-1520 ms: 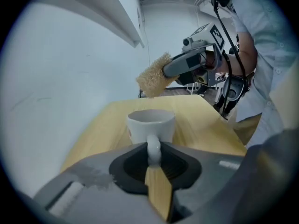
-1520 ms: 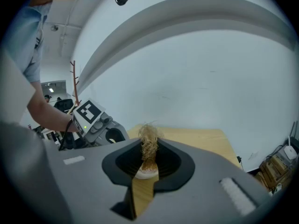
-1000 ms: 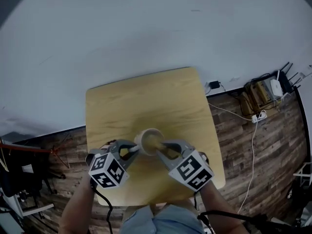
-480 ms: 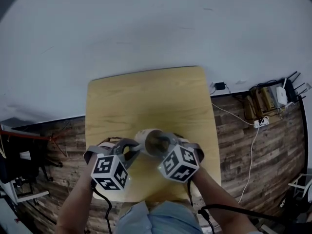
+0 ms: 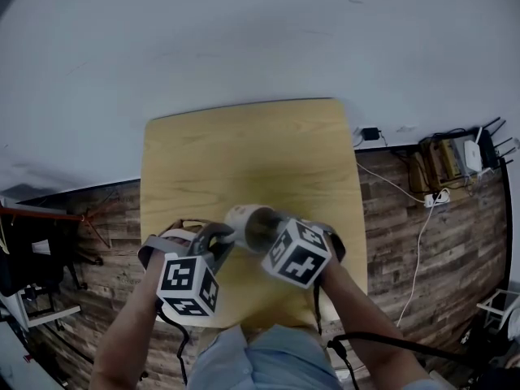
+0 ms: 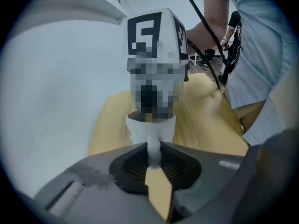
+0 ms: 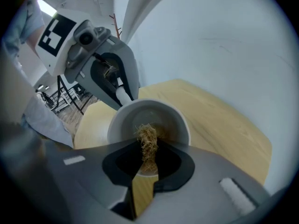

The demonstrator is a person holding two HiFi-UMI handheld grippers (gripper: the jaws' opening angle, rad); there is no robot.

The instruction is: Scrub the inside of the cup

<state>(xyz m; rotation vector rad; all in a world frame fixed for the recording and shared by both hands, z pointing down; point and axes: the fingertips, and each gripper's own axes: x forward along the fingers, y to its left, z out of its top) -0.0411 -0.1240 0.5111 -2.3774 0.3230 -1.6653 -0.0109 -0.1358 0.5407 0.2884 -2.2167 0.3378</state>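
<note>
- The white round cup (image 7: 180,120) is between the two grippers, tilted, with its open mouth turned to the right gripper (image 7: 147,158).
- The cup is over the near part of the square table of light yellow wood (image 5: 244,153); I cannot tell if its bottom touches the table top.
- The left gripper (image 6: 153,156) is just beside the cup, on the side of its curved white handle (image 6: 153,146). Its two jaws are pressed on this handle from both sides, with only a narrow gap left between them.
- The right gripper is at the mouth of the cup. Its jaws are closed on a tuft of brownish fibre scrubber (image 7: 147,139), which sticks out in front of them.
- The tip of the scrubber is inside the cup, below the rim; it seems to touch the inner wall, but the view is not clear enough to be sure.
- The person's forearms (image 5: 130,331) come to the cup from the near side, one behind each gripper.
- A dark plank floor (image 5: 398,242) shows around the table, well apart from the cup.
</note>
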